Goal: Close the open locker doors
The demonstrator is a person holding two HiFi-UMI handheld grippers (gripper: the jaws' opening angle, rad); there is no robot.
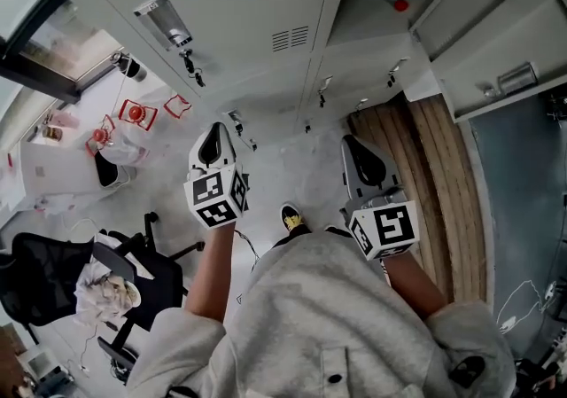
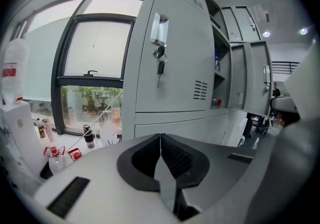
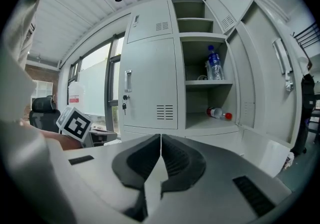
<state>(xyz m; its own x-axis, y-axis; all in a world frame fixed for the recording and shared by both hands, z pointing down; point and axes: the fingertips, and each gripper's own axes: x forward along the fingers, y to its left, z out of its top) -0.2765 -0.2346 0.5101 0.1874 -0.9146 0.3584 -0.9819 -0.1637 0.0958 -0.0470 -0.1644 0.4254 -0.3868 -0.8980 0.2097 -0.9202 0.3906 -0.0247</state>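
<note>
I have the left gripper (image 2: 160, 143) and right gripper (image 3: 160, 143) both pinched together on nothing, facing an open locker door (image 3: 267, 86), a bottle (image 3: 219, 113) lying inside.

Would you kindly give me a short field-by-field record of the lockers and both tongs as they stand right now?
Left tongs: shut, empty
Right tongs: shut, empty
Closed door: key hanging from its lock
Open door: swung out to the right
Middle shelf: upright bottle
Lower shelf: lying bottle
Task state: open door not yet closed
</note>
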